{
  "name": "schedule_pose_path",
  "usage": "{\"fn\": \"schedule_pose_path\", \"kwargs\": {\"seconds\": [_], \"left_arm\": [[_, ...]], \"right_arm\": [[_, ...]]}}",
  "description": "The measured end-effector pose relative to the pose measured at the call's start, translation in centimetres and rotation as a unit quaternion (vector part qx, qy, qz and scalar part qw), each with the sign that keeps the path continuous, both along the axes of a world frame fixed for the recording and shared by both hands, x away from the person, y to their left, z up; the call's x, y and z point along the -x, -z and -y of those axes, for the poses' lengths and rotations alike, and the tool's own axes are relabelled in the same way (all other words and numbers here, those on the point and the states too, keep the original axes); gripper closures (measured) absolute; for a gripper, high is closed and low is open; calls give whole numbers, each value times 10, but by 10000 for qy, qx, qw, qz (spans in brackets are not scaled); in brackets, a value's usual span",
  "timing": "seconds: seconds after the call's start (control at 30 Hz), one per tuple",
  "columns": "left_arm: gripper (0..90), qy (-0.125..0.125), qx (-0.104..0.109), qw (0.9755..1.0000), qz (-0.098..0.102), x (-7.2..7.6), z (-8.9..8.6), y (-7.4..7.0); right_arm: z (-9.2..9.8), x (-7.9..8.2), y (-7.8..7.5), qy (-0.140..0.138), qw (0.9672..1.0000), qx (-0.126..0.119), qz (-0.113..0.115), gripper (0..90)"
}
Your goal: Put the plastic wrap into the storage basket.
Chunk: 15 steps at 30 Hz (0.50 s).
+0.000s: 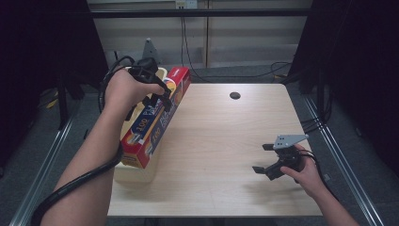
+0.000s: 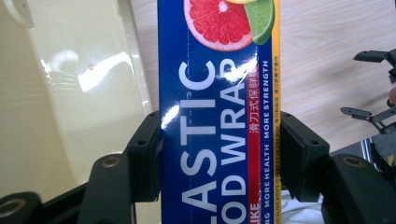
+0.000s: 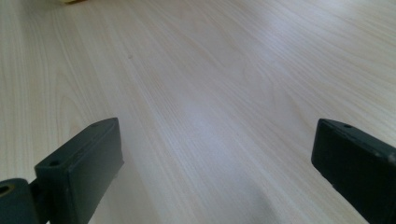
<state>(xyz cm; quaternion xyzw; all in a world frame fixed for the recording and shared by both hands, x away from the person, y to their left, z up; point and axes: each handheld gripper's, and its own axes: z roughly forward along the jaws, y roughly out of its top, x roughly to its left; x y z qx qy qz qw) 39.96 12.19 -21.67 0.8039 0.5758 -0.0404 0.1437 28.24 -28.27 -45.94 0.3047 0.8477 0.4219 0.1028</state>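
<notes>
Pale wood grain covers the bench (image 1: 221, 141), which sits between dark curtains with grey floor, metal rails and loose cables around it, and a small dark hole near its far edge. At the left edge a cream plastic tray (image 1: 136, 172) lies lengthwise, and a long plastic wrap box (image 1: 155, 120), blue and red with a grapefruit printed on it, leans out of it, near end resting on the tray, far end raised. The left tool (image 1: 157, 96) pinches that box across its width near the upper end; in the left gripper view both black pads (image 2: 144, 161) press flat against the box's sides. The step in hand looks like lifting the box clear of the tray. Next, I judge, the raised end must keep going up until the lower end leaves the tray's rim, then swing over to the open wood at the middle; the glossy card could slip if the grip tilts. Far right, the right tool (image 1: 268, 160) hovers just above bare wood, its jaws spread wide with nothing between them.
</notes>
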Motion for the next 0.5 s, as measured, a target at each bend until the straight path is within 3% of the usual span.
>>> {"fn": "schedule_pose_path", "kwargs": {"seconds": [0.5], "left_arm": [[413,-208,-33,9998,68,3,-23,-9]], "right_arm": [[-2,0,1,-25,10000,11,18,20]]}}
